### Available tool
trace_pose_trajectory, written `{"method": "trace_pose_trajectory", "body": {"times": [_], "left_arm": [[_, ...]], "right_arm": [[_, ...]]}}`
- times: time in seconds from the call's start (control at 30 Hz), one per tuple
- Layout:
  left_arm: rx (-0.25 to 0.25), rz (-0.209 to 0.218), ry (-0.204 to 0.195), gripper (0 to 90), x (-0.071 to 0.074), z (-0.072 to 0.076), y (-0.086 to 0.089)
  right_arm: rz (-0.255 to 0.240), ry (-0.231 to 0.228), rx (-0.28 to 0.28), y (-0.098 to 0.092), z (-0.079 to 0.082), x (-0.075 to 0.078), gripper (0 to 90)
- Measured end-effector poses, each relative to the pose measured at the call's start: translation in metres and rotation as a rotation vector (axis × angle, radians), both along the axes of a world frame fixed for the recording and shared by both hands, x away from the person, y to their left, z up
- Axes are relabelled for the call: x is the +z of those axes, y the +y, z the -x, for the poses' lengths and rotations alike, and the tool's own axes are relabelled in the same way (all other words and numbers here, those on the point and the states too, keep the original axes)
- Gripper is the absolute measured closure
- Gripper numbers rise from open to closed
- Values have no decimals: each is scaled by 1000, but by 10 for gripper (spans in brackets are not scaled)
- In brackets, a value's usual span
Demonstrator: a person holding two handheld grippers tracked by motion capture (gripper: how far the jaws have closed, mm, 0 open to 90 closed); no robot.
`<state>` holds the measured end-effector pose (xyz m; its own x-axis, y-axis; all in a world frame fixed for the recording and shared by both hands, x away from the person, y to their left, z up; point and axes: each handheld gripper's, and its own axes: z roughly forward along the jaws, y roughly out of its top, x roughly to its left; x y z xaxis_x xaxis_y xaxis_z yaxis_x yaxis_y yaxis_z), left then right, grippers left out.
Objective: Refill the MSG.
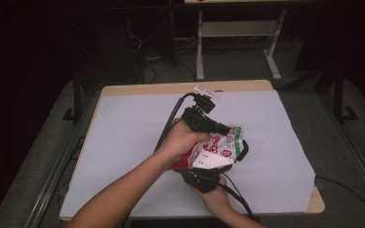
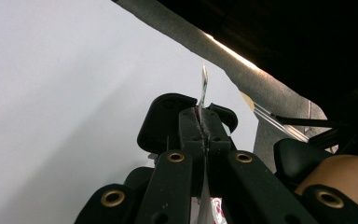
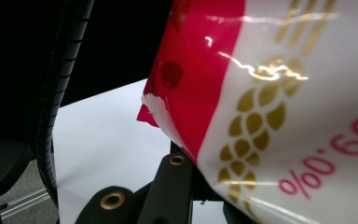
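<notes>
While both grippers, left (image 1: 217, 127) and right (image 1: 212, 167), have their fingers clenched on the red-and-white packet (image 1: 221, 146) held above the table (image 1: 123, 133), keep each grip firm. Pull apart evenly, so the film parts without tearing askew.

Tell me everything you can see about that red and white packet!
The packet is glossy plastic, white with a red band, red print, a green edge and gold wheat ears. It is held up over the table's white cover, between both grippers. The left gripper is shut on a thin edge of it, which sticks up past the jaws. The right gripper grips it from below, with its jaws hidden behind the film.
</notes>
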<state>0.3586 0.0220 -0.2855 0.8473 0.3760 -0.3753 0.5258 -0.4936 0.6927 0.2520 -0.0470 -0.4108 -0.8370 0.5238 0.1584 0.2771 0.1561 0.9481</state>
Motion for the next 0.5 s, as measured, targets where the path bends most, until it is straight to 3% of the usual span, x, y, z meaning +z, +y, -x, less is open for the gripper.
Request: {"method": "trace_pose_trajectory", "body": {"times": [0.5], "left_arm": [[3,0,6,899,0,0,0]], "right_arm": [[-1,-1,2,0,0,0,900]]}}
